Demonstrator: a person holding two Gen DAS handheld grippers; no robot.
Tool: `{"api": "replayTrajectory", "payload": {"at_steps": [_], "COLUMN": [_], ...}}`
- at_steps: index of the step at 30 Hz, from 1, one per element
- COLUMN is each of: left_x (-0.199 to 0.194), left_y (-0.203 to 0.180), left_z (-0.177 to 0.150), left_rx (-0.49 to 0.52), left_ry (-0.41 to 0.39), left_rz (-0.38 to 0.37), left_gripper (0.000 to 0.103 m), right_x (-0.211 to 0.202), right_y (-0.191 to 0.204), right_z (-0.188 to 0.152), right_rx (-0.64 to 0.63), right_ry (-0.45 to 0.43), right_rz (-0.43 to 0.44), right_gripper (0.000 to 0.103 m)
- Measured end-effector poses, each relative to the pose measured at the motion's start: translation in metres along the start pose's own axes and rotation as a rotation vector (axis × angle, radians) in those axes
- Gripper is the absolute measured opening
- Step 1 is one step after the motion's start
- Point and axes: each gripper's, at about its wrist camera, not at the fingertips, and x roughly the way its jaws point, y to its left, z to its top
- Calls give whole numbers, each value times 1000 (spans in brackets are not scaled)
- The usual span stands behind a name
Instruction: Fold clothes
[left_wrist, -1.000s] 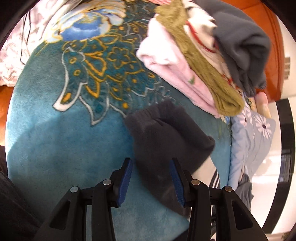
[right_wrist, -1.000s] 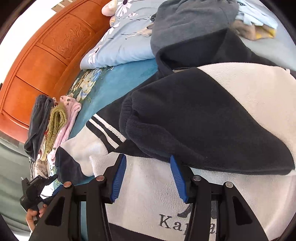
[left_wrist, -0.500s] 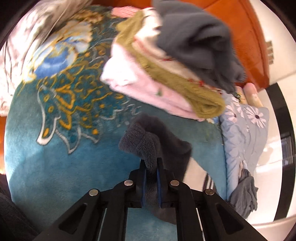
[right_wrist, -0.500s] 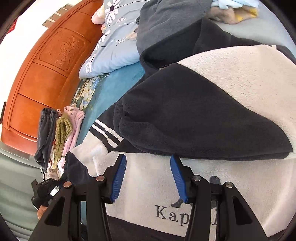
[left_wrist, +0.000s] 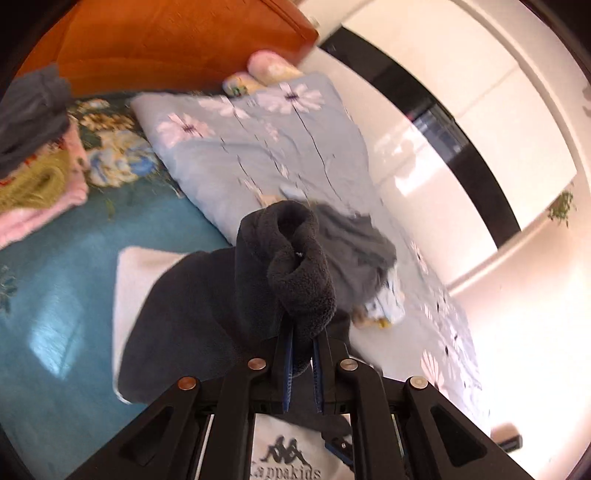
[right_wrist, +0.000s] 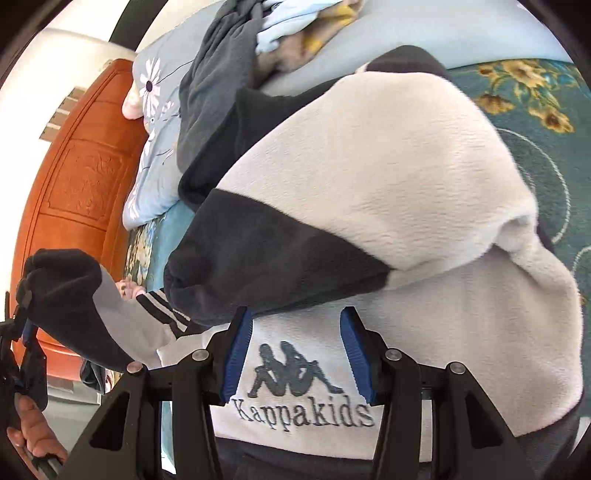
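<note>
- Left gripper (left_wrist: 302, 363), left wrist view: jaws pressed together on the dark cuff (left_wrist: 299, 258) of the fleece sweatshirt (left_wrist: 184, 314), lifted above the teal blanket (left_wrist: 55, 295); a floral pillow (left_wrist: 258, 147) lies beyond, a folded stack (left_wrist: 37, 166) far left.
- Right gripper (right_wrist: 295, 354), right wrist view: jaws spread, holding nothing, poised over the sweatshirt's white chest beside the logo (right_wrist: 291, 373); a folded sleeve (right_wrist: 277, 269) lies just beyond.
</note>
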Motion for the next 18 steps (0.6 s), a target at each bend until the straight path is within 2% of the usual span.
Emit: {"api": "replayTrajectory", "payload": {"at_steps": [3,5,6,8,10,12,14,18], "left_x": [53,72,71,66,52,36,25,15], "left_y": [-11,-5,0,11,21,35,55,93], "left_z": [-41,-66,-73,-84,-83,-81,-80,-85], "left_rx": [34,13,-6,-48,-40,-30,-47,-91], "left_ry": [206,313,331,351,322,285,258,244], "left_rz": [61,100,98,83,56,51,60,84], "left_gripper": [13,18,21,30,41,49,50,50], "right_x": [-13,-20,-23,-27,-27,-21,-15,5], "right_y": [-18,-24,-26,-30,-32,-29,-24,7], "right_z": [0,1,2,4,5,6,6,4], "right_rx": [39,52,59,70,92,125,147,114], "right_ry": [-21,-35,-42,-52,-49,-31,-16,20], "right_rz": [-19,-30,-34,-33,-14,45,106,165], "right_gripper": [51,51,51,51,51,51,51,53]}}
